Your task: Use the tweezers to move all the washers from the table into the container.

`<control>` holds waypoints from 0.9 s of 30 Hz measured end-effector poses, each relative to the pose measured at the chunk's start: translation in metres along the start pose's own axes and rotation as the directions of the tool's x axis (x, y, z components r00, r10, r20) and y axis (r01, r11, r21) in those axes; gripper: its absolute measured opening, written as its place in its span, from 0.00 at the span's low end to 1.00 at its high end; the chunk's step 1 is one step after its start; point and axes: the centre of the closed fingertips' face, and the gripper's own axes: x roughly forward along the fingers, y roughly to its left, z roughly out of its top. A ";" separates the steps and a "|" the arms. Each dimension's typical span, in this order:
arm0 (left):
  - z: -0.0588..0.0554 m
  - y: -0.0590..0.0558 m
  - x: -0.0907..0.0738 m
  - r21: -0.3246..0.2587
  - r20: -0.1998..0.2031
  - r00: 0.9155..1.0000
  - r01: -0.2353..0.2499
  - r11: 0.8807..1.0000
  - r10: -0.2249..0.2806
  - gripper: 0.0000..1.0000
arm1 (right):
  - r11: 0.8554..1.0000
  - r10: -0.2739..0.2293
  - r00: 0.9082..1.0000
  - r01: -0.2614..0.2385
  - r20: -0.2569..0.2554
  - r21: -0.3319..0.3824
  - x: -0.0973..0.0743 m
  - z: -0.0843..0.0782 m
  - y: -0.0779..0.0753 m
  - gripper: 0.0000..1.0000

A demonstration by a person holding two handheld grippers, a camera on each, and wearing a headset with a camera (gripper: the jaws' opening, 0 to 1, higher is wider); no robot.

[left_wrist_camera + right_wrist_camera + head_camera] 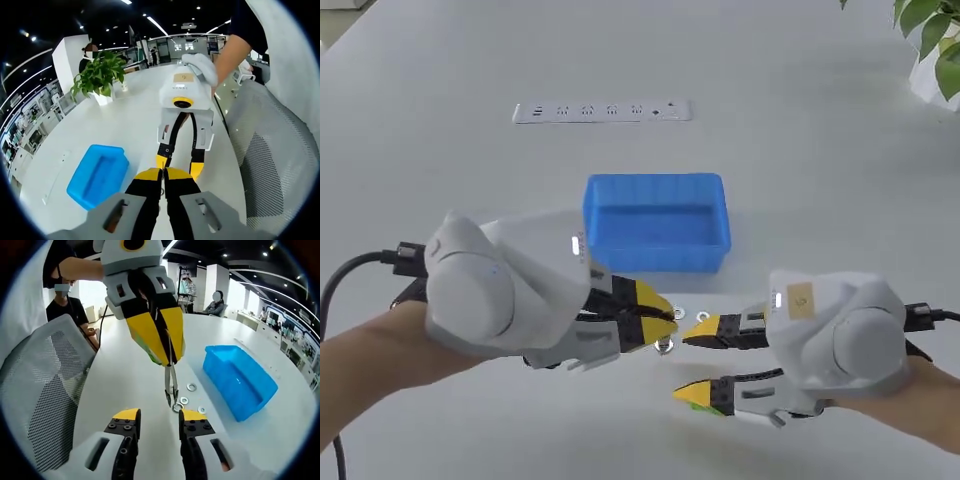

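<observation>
On table [470, 180] just before bin [660, 255], loose washers [191, 387]; pinching tweezers [170, 382] in left gripper [167, 355], tips at one washer; right gripper [159, 416] spread, empty; picking step; next needs squeeze, lift, carry to bin.

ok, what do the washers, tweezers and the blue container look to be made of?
Washers: probably metal. They are flat, silvery rings that catch the light.
Tweezers: likely steel, with thin, bright, silvery arms.
Container: looks like moulded plastic. It is a uniform saturated blue, with slightly glossy walls and rounded corners.
</observation>
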 end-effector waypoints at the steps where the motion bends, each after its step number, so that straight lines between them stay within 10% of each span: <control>1: 0.000 0.000 0.001 -0.002 0.002 1.000 0.000 1.000 0.000 0.05 | 1.000 -0.002 1.000 0.002 0.002 0.002 0.000 0.000 -0.001 0.31; 27: -0.004 0.005 0.001 -0.071 0.018 0.999 0.041 0.997 -0.040 0.05 | 1.000 0.009 1.000 -0.009 0.002 -0.005 0.014 0.007 -0.015 0.30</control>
